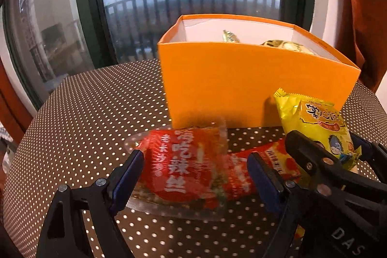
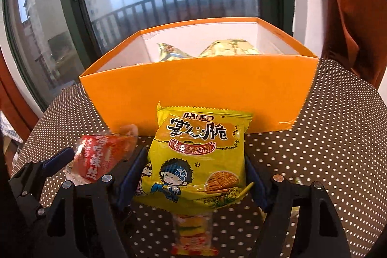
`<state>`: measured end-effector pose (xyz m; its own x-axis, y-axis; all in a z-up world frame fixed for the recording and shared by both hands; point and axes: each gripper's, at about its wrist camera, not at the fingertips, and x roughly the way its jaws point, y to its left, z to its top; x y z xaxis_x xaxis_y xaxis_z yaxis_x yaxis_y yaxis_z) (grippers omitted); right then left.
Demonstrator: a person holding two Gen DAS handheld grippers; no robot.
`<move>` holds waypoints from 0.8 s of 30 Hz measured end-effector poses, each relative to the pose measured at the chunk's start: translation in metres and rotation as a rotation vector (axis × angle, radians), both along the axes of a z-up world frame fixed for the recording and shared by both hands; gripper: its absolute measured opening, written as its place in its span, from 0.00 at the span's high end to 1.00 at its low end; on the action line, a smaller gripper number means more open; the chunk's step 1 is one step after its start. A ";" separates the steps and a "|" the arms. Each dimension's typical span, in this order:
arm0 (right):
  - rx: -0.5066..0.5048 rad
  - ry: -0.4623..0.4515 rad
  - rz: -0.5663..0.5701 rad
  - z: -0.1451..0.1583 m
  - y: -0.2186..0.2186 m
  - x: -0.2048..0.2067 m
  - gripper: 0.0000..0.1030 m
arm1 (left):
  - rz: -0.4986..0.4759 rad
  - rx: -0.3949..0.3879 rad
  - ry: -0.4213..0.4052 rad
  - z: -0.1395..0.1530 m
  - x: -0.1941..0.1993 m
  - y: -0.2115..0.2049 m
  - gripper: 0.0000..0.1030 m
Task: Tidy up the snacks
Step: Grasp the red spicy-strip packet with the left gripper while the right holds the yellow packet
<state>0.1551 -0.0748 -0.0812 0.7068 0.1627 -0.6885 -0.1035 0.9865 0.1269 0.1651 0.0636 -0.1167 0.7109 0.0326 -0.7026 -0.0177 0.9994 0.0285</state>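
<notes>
An orange box [image 1: 241, 79] stands on the dotted table; it also shows in the right wrist view [image 2: 193, 88], with yellow packets [image 2: 225, 50] inside. My left gripper [image 1: 196, 166] straddles a red spicy-strip packet [image 1: 179, 166], blue pads against its two sides, the packet tilted up off the table. My right gripper [image 2: 193, 175] is closed on a yellow noodle-snack packet [image 2: 198, 156], held upright in front of the box; this packet also shows in the left wrist view [image 1: 319, 127]. A second red packet [image 1: 261, 166] lies behind the left gripper's right finger.
The round table has a brown cloth with white dots [image 1: 84, 113]. A small burger-print packet [image 2: 193, 233] lies under the right gripper. A window with a railing is behind the box. An orange curtain [image 2: 358, 16] hangs at the right.
</notes>
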 end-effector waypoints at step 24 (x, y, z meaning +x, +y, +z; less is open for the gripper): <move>0.036 0.077 0.018 -0.030 0.019 0.019 0.24 | 0.021 -0.006 0.077 -0.030 0.033 0.024 0.19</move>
